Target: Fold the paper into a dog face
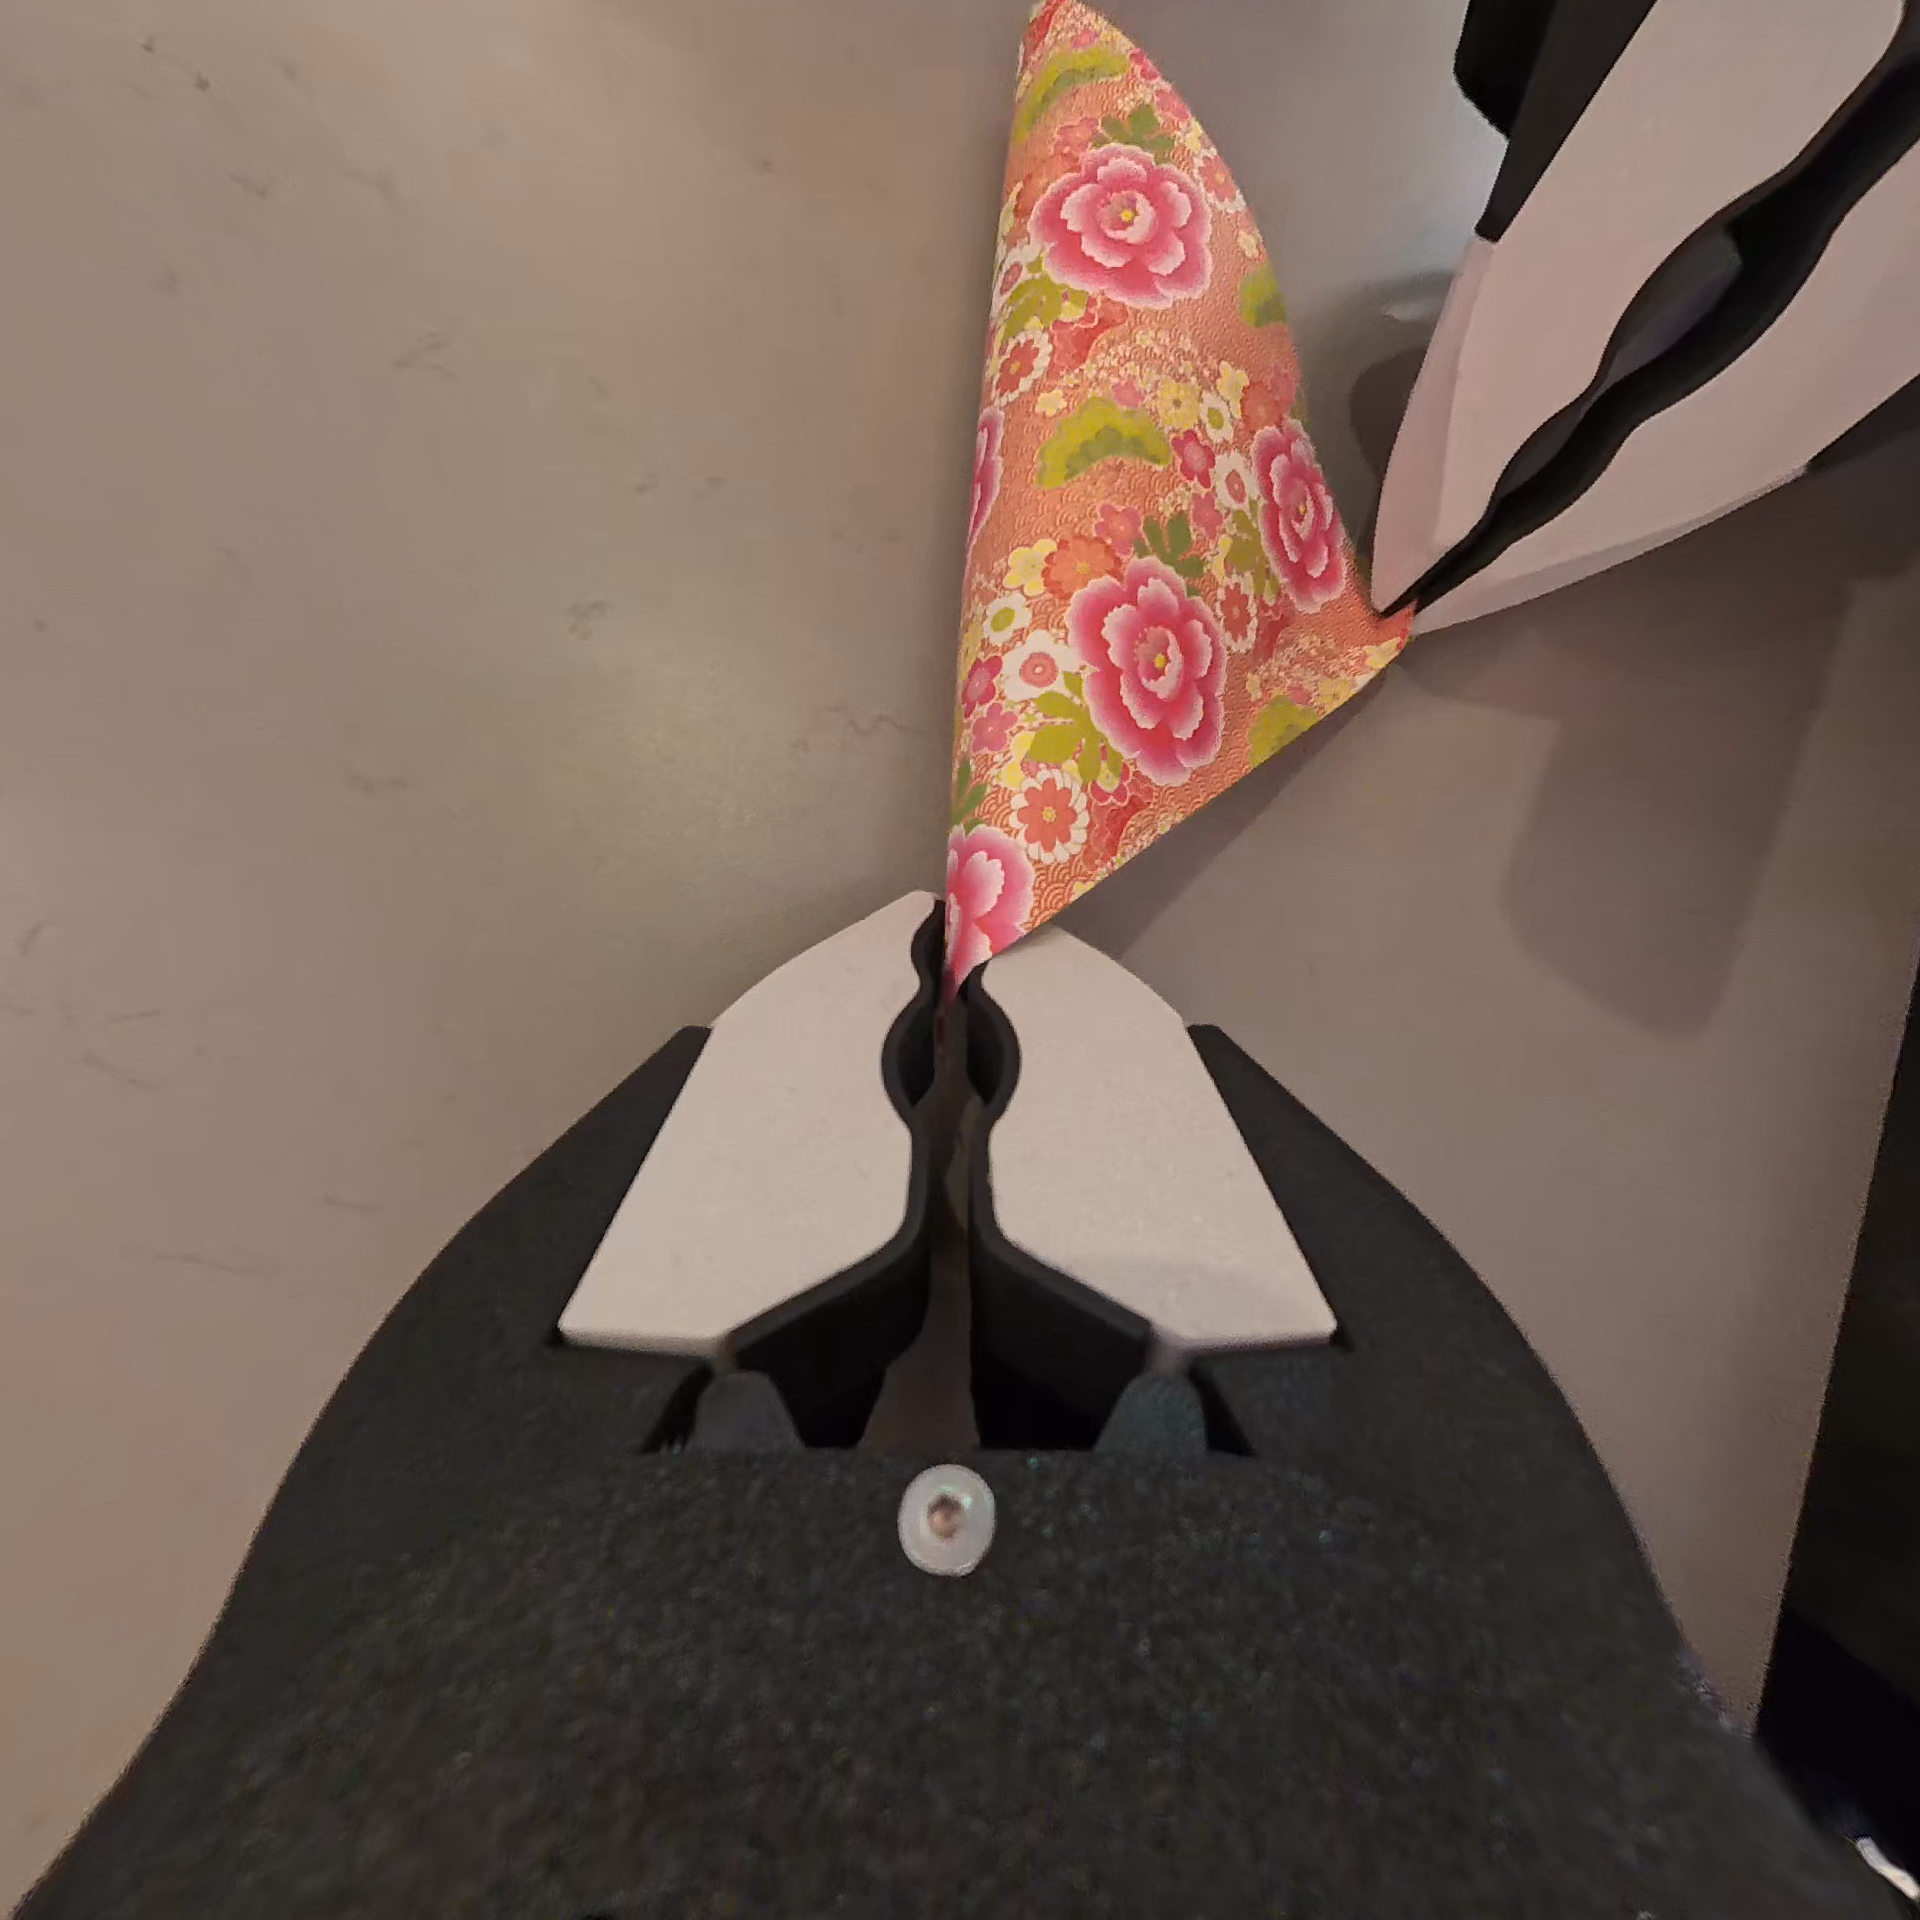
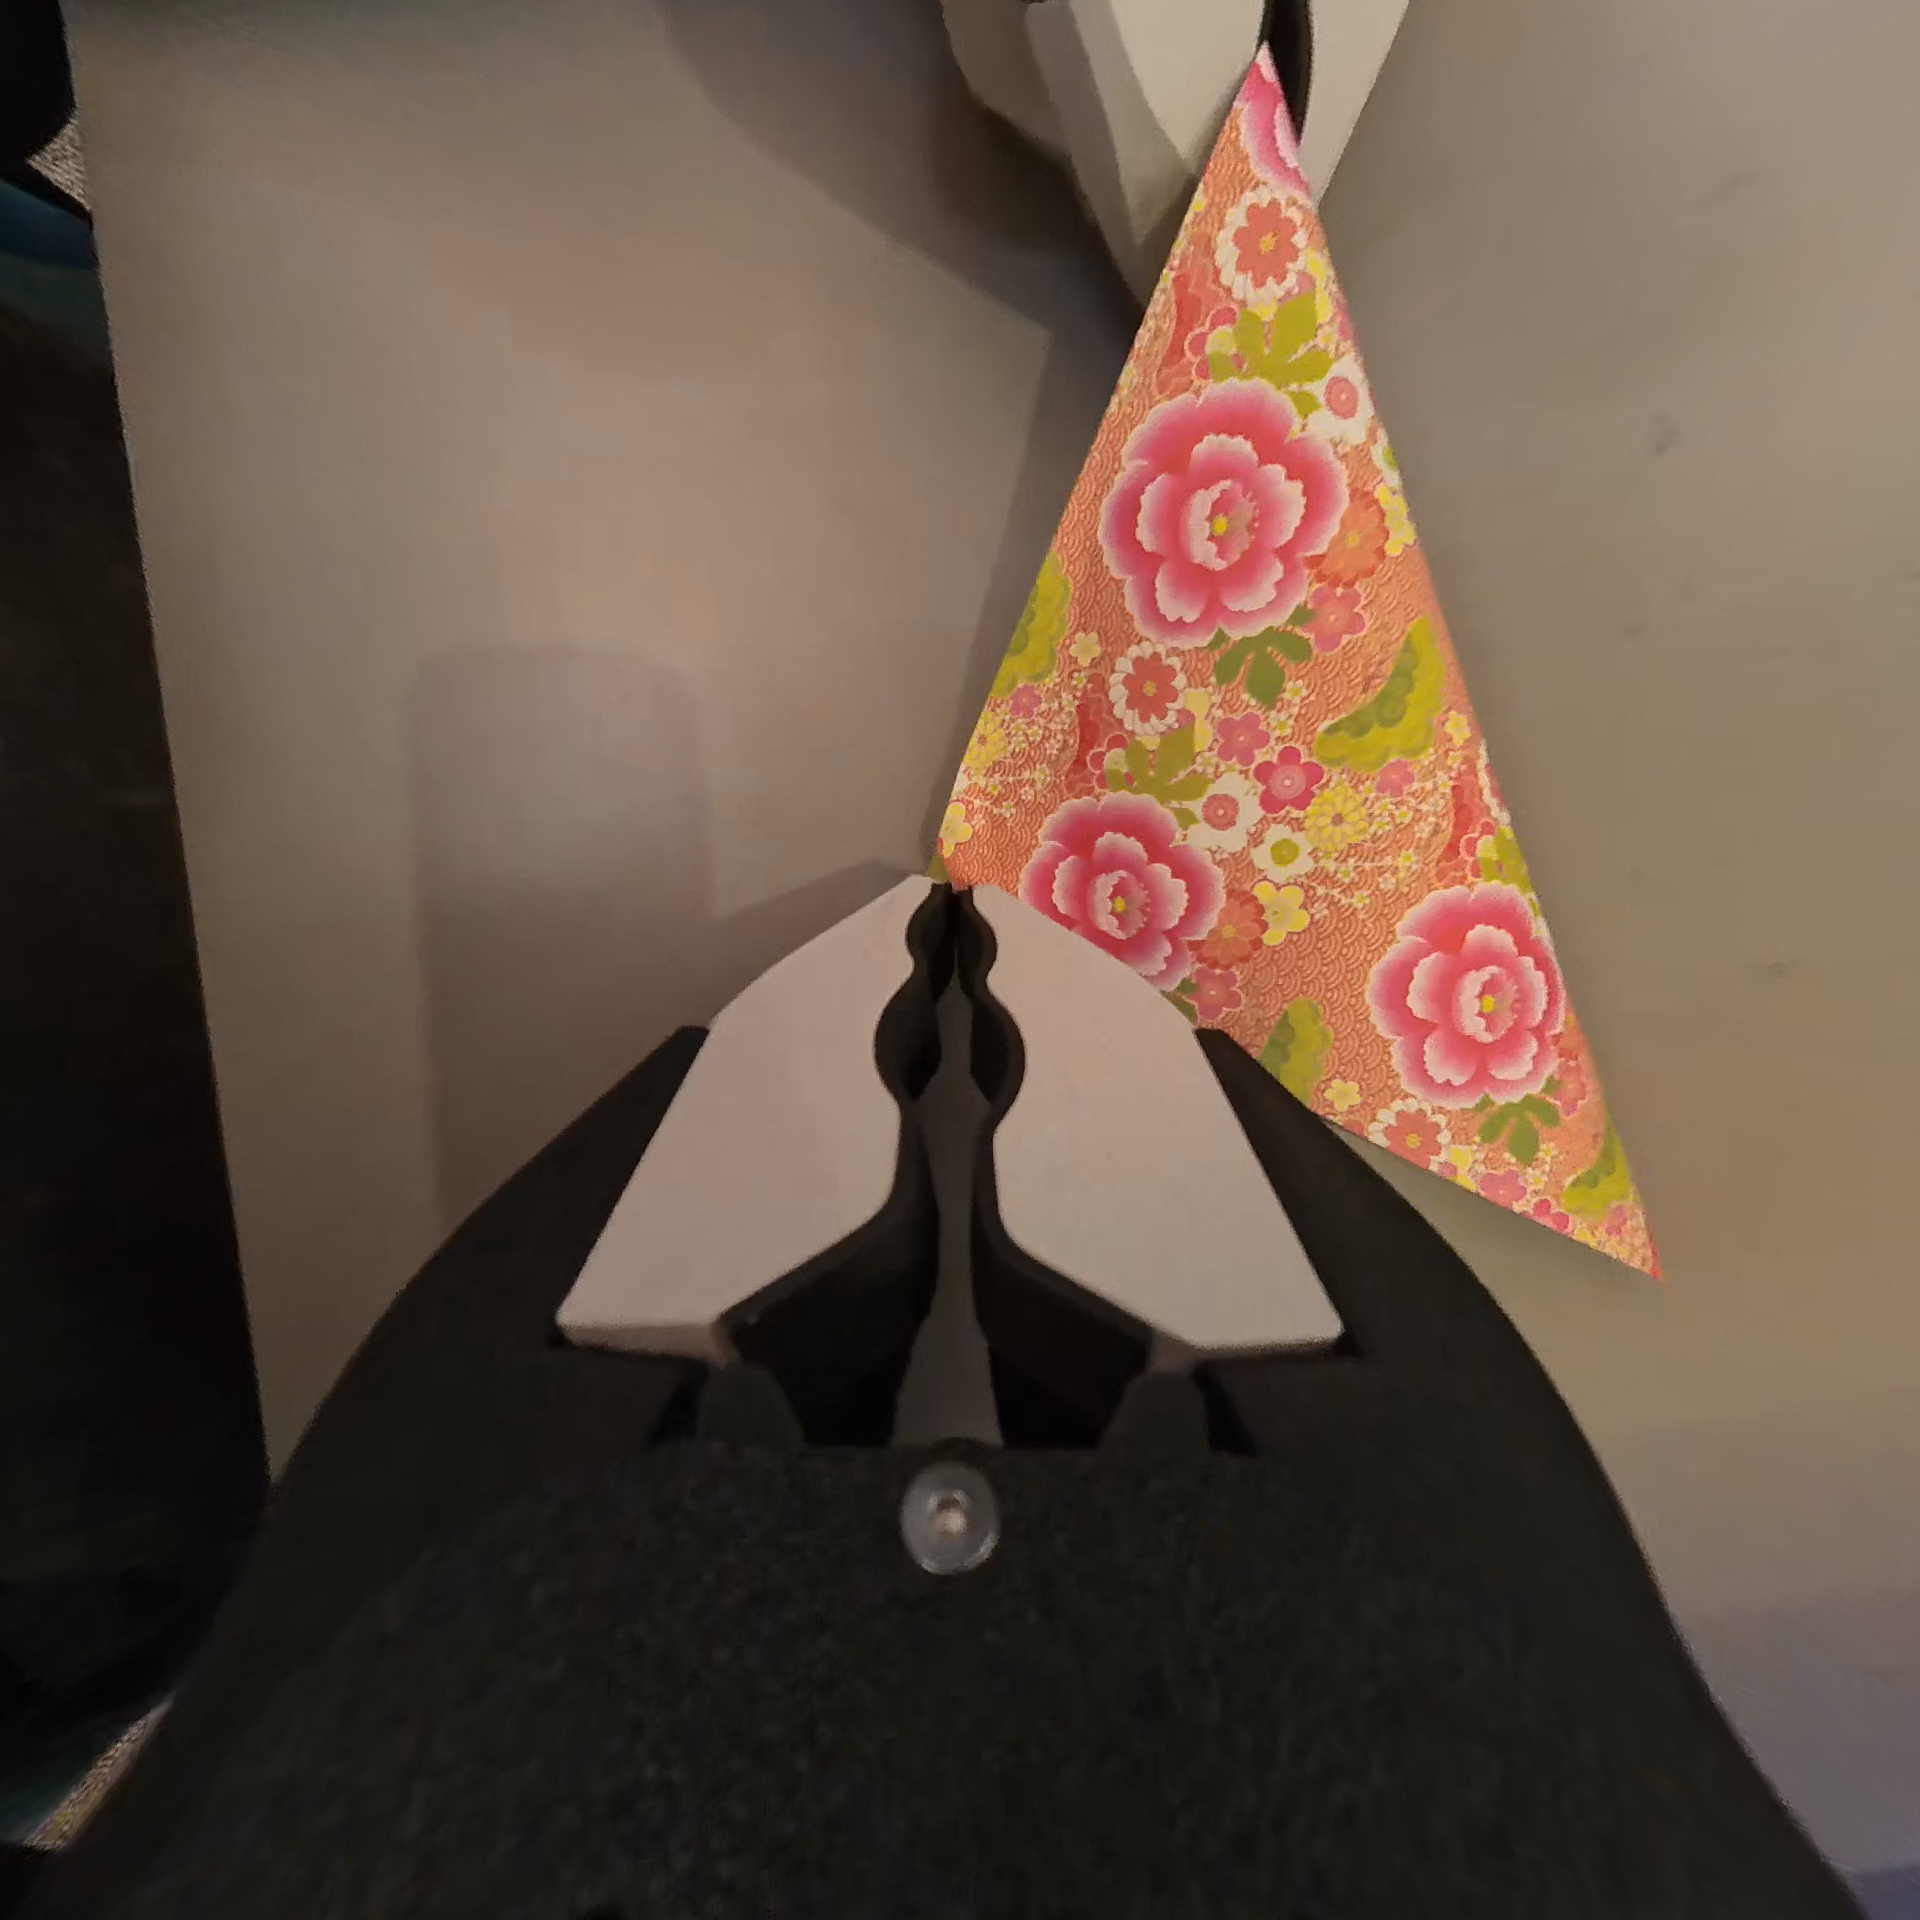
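Both claws, left (image 1: 951, 966) and right (image 2: 954, 904), are pinching corners of the paper (image 1: 1132, 540); they should be keeping it taut and edges aligned above the bench (image 1: 468, 520).

Left gripper (image 1: 954, 935) jaws pinched closed, right gripper (image 2: 954, 902) jaws pinched closed, tips angled toward each other

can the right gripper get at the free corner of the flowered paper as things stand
Probably not. The right gripper is shut on a corner of the flowered paper, and the left gripper pinches another. The free corner hangs clear, but reaching it means letting go first.
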Demonstrator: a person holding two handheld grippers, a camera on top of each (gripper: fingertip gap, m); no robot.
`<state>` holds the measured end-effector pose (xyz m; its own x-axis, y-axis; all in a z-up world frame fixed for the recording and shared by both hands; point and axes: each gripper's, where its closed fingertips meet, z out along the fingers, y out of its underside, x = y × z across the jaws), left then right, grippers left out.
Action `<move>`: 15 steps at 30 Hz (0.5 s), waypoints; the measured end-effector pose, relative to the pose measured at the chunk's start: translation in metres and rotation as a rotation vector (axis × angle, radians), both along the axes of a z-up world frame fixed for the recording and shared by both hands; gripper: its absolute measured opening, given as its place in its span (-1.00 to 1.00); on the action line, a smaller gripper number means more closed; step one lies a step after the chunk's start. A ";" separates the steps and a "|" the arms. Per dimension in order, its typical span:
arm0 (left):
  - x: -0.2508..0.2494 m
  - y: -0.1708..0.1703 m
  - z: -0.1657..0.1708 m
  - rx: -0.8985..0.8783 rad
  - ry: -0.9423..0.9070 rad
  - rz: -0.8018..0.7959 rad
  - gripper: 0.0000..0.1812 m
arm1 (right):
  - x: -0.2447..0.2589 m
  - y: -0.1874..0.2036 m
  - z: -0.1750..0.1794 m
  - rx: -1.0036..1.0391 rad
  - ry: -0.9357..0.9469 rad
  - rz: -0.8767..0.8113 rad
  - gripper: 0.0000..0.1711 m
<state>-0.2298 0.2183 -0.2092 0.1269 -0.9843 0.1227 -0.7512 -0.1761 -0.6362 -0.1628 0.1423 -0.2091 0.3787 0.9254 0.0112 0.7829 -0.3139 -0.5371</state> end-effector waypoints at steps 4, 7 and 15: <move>0.000 0.002 -0.001 0.070 0.025 -0.017 -1.00 | 0.007 -0.002 -0.003 0.006 -0.050 0.034 -1.00; -0.003 0.004 -0.001 0.137 0.065 -0.031 -1.00 | 0.008 -0.003 -0.002 0.020 -0.065 0.069 -1.00; -0.006 0.000 -0.002 0.171 0.081 -0.060 -1.00 | 0.018 0.035 0.033 0.124 0.042 -0.082 -0.87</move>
<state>-0.2360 0.2187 -0.2108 0.0700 -0.9960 -0.0557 -0.8071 -0.0238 -0.5899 -0.1452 0.1771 -0.1760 0.4559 0.8837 0.1062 0.7333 -0.3053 -0.6075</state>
